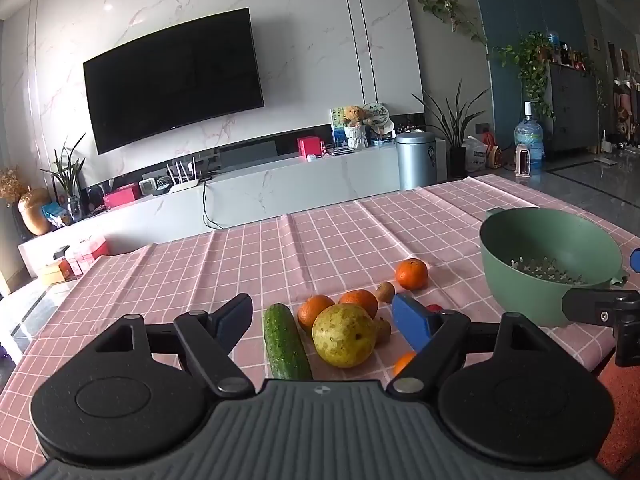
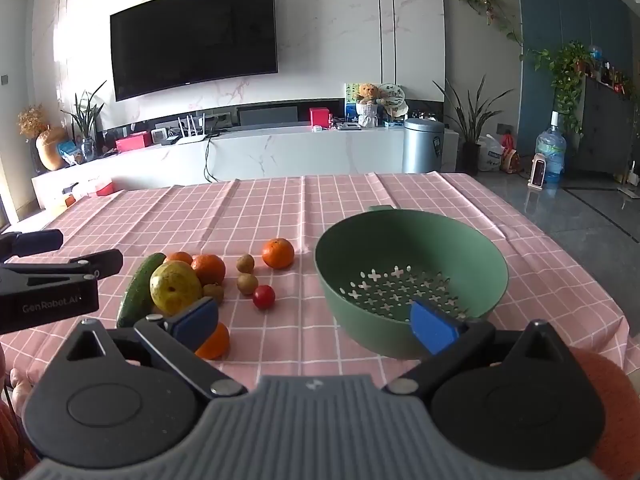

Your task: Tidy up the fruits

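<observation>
While both grippers (image 1: 322,314) (image 2: 316,320) gape empty, fruit (image 2: 176,286) clustered beside green colander (image 2: 412,240); pink cloth (image 2: 280,208)

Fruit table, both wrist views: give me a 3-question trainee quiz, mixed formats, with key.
1. True or false: the green colander already holds fruit.
2. Which lies closest beside the cucumber? A) pear B) tomato C) television
3. Fill in: both the left gripper and the right gripper have jaws that are ____.

Key: 1 false; 2 A; 3 open
</observation>
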Demonstrator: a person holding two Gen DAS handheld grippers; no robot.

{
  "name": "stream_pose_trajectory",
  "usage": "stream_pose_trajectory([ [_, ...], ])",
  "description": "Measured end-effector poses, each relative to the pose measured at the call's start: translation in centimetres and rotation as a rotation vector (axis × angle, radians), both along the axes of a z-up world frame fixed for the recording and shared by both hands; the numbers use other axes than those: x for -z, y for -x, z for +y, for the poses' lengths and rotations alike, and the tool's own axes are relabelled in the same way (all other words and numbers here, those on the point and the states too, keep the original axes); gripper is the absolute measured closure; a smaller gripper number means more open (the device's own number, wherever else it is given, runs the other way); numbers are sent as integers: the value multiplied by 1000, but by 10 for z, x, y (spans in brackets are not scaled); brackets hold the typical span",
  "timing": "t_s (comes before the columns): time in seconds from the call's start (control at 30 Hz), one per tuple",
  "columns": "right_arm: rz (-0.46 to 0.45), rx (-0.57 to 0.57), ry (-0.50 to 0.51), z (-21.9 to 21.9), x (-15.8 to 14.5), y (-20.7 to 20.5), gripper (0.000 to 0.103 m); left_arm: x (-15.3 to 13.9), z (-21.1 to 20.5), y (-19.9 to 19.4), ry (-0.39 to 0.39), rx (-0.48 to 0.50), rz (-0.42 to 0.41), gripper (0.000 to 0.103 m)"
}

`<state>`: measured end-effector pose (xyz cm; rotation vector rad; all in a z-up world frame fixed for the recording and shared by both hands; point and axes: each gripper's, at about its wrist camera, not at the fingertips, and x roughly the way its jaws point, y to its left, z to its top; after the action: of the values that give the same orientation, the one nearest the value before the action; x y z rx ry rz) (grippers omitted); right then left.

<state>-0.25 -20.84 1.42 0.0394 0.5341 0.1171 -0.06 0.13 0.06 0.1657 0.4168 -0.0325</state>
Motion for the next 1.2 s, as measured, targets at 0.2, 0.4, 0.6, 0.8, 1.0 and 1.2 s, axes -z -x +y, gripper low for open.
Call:
stream_pose_trajectory([
  [0.2,-1,5,19,1,0,1,5,-1,3,-8,4,-14,43,10],
  [0.4,0,7,17,-1,2,0,5,1,1,-5,7,1,48,10],
  [0.6,5,13,30,3,0,0,5,2,-1,-4,-2,7,49,10],
  [0.8,5,13,34,4,-1,-1,5,3,-4,-4,-14,13,51,10],
  [1.0,4,15,34,4,-1,0,5,3,-5,-4,-18,13,52,10],
  [1.2,5,17,36,3,0,0,5,5,-5,-4,-16,11,56,10],
])
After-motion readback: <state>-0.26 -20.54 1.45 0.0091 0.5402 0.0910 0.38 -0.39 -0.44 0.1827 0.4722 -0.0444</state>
